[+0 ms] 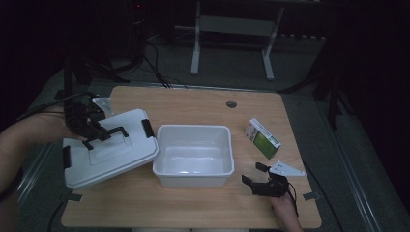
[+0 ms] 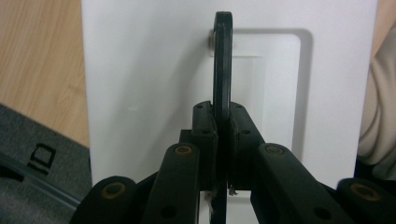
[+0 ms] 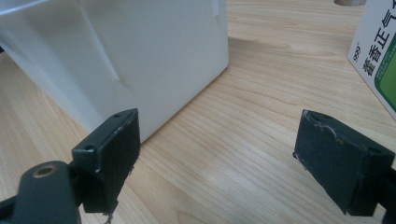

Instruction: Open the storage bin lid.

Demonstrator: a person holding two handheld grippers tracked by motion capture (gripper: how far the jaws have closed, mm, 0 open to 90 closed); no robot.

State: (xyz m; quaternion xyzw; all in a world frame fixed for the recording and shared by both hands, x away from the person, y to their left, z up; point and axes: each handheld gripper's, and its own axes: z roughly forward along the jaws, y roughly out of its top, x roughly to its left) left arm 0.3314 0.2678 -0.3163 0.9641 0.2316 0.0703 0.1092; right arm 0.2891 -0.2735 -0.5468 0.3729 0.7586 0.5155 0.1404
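A white lid [image 1: 109, 155] with black latches lies at the left of the wooden table, its right edge propped on the rim of the white bin [image 1: 193, 154]. My left gripper [image 1: 96, 135] is shut on the lid's black handle [image 2: 222, 60], the pads clamping it from both sides. In the left gripper view the white lid [image 2: 154, 70] spreads behind the handle. My right gripper [image 1: 254, 175] rests open on the table right of the bin's front corner, nothing between its pads [image 3: 112, 154]. The bin's wall [image 3: 140, 51] stands just ahead of it on the left.
A green and white carton [image 1: 262, 137] lies right of the bin; its corner [image 3: 378, 60] shows in the right gripper view. A round cable hole [image 1: 231, 103] sits near the table's far edge. Grey floor surrounds the table, with desk legs behind.
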